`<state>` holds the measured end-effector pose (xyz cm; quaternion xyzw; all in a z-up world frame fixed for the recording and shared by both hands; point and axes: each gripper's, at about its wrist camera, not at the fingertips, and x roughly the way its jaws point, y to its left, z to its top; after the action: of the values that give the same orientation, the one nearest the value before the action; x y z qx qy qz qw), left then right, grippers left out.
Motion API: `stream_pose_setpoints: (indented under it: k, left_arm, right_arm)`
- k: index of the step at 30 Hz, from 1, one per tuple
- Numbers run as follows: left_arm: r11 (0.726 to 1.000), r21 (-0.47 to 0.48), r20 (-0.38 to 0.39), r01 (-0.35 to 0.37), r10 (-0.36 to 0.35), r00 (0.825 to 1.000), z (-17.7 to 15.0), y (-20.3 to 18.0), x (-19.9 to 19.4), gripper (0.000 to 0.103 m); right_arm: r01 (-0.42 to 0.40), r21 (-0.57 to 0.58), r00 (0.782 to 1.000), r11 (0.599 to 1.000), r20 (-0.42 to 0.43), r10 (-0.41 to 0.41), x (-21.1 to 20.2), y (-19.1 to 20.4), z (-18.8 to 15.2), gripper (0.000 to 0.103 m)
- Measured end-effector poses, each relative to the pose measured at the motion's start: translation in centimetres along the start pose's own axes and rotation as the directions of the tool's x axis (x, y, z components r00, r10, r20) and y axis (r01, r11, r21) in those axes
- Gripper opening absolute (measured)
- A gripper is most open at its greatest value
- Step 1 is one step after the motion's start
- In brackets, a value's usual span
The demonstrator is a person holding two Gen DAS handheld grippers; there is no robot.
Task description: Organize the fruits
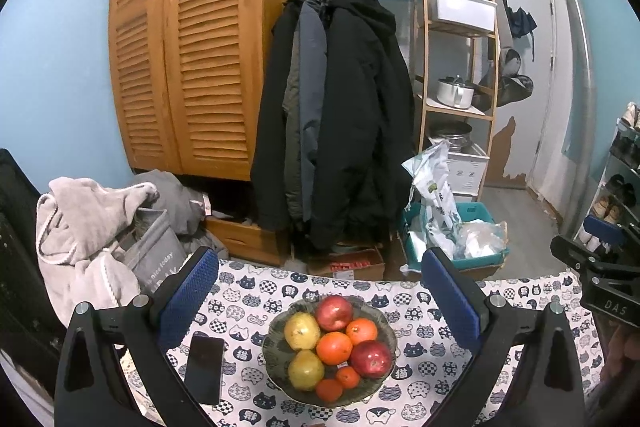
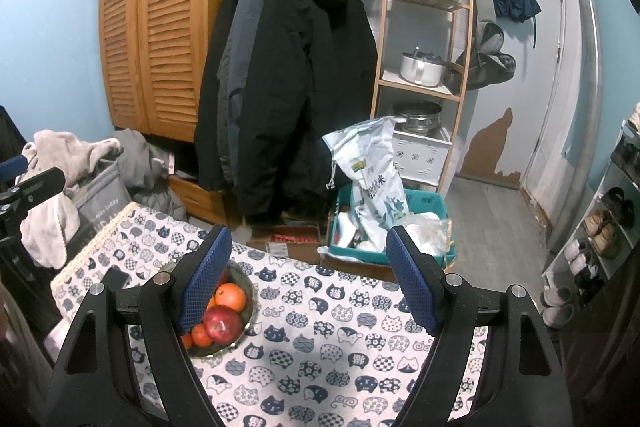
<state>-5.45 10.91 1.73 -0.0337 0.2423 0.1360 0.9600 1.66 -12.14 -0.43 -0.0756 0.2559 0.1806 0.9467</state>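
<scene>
Fruit sits piled in a dark bowl on the cat-print tablecloth: two red apples, two yellow pears, several oranges. Left gripper hovers above the bowl, jaws wide apart, empty. Right gripper to the right of the bowl, also spread wide, holding nothing. Black phone lies just left of the bowl.

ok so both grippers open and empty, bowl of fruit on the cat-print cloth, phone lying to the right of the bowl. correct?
Not quite: the phone lies left of the bowl, as the left wrist view shows. The rest holds: left gripper and right gripper are open and empty, and the bowl of fruit sits on the cat-print cloth.
</scene>
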Motion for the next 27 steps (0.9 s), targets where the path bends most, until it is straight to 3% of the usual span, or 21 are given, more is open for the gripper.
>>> stream_pose_setpoints:
  k: [27]
  left_arm:
    - [1.0,-0.012,-0.004,-0.003,0.003,1.0,0.12,-0.12,-0.32,0.102]
  right_arm:
    - [0.001,-0.001,1.0,1.0,0.001,-0.001,-0.04,0.08,-0.03,0.078]
